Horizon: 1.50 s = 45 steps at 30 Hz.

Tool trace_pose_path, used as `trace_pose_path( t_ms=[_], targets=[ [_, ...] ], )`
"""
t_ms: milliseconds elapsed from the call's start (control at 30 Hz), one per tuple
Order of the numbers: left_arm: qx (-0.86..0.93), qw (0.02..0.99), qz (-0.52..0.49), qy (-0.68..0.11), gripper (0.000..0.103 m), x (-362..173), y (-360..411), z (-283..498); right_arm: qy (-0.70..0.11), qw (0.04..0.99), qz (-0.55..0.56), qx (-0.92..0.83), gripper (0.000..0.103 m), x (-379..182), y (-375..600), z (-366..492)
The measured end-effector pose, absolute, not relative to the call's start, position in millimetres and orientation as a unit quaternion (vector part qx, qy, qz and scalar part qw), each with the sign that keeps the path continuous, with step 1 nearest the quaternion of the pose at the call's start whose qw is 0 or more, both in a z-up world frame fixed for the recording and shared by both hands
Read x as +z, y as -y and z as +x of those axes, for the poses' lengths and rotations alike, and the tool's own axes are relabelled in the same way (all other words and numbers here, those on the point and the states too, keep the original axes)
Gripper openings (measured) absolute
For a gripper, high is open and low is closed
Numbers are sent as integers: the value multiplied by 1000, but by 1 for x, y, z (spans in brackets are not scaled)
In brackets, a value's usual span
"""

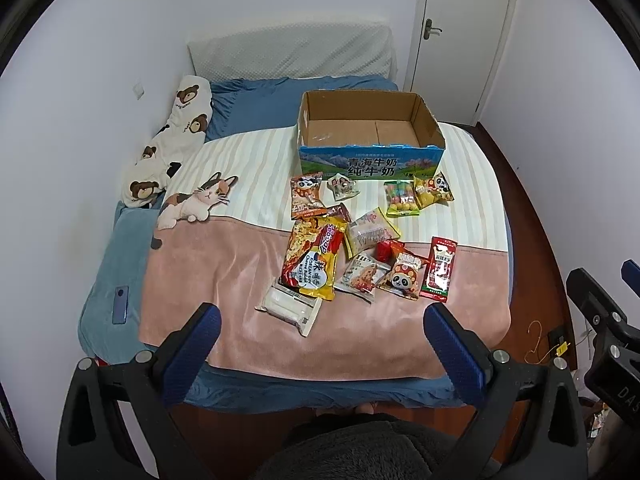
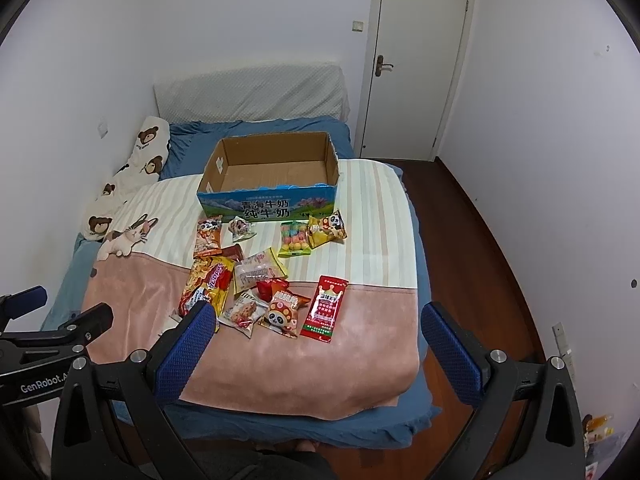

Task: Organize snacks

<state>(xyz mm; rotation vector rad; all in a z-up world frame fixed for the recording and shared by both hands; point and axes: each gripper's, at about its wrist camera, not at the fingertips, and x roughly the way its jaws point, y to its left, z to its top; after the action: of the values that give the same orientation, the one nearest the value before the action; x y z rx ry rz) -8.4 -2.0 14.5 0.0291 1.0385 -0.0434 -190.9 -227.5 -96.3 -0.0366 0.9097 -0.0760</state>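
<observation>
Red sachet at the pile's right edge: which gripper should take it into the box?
Probably the right gripper. It's open, and the red sachet lies between its fingers' line of view, clear of other packets. The left gripper, also open, faces the white packet instead.

white packet [image 2: 173,317] mostly hidden behind right gripper [image 2: 316,322]

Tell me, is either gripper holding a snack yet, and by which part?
Nothing is held. The left gripper and right gripper are open above the bed; all snacks lie loose.
</observation>
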Motion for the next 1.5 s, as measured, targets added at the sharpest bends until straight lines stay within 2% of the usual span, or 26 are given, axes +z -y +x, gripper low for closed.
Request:
trace_pose_path(
  t_ms=[1500],
  targets=[
    [-22, 870, 12, -492, 103, 15, 6, -6, -434, 900, -22, -40, 103, -96, 224, -193]
  ],
)
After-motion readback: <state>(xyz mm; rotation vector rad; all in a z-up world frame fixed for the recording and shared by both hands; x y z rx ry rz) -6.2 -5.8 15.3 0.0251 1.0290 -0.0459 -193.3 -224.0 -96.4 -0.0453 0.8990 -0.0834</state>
